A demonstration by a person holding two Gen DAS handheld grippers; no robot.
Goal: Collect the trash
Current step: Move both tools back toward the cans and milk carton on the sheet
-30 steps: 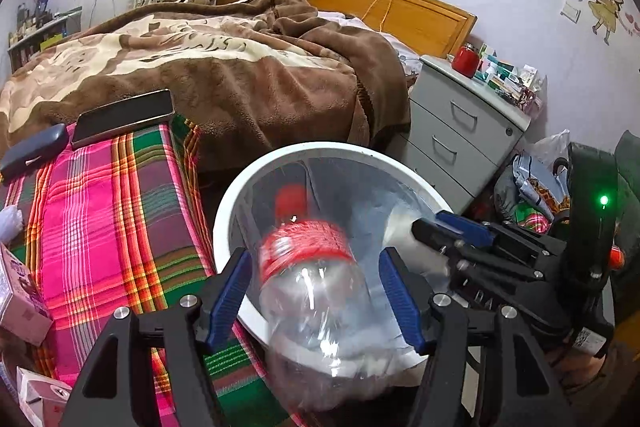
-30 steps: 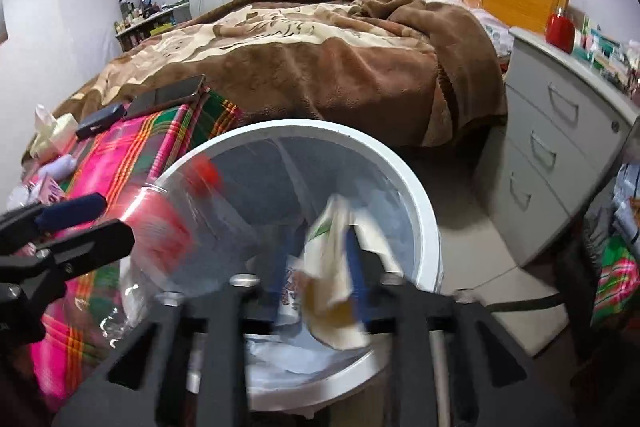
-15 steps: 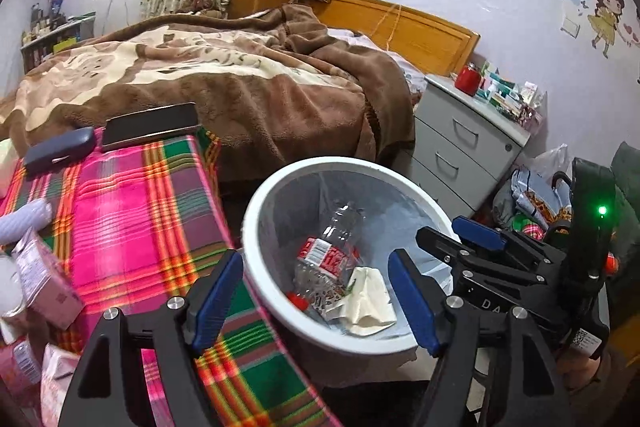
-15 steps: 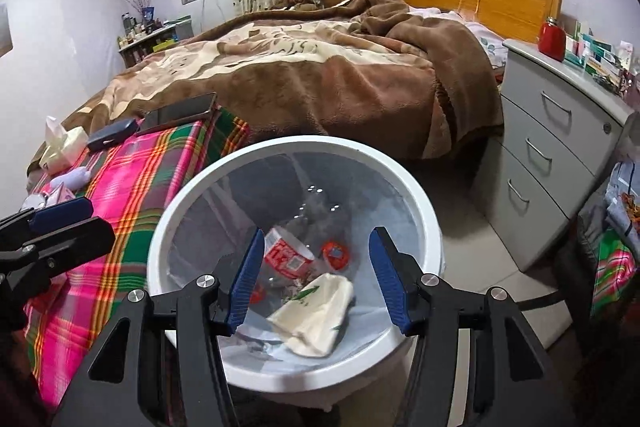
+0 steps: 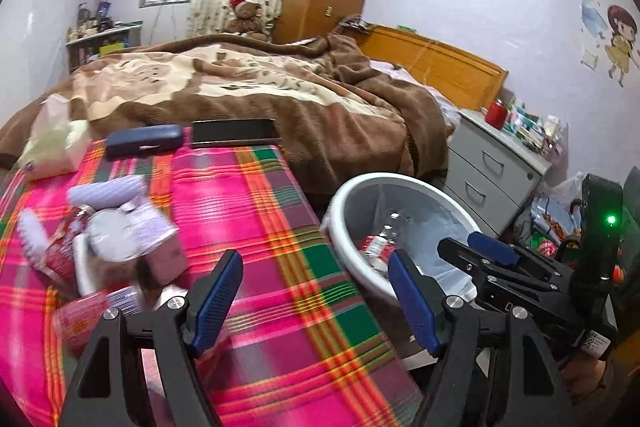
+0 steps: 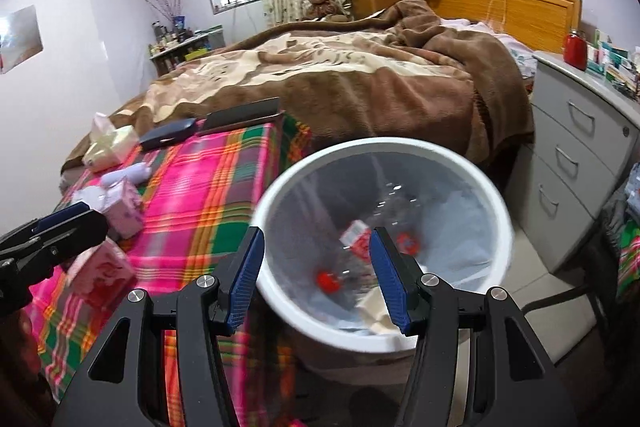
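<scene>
Both claws are now spread and empty: your left gripper (image 5: 312,301) has let go the plastic bottle (image 6: 360,243), your right gripper (image 6: 318,277) the crumpled wrapper (image 6: 374,309). Both pieces lie inside the white trash bin (image 6: 400,147). Your left gripper has swung over the plaid cloth (image 5: 260,219), toward the pink boxes (image 5: 132,247); they look like the next trash.

Left tongs (image 5: 314,301) and right tongs (image 6: 318,277) gape (both empty), tilted downward.

Black gripper frames (image 6: 316,279), blue ribbed jaw pads (image 5: 412,303), silver screws, green indicator light (image 5: 611,219)
</scene>
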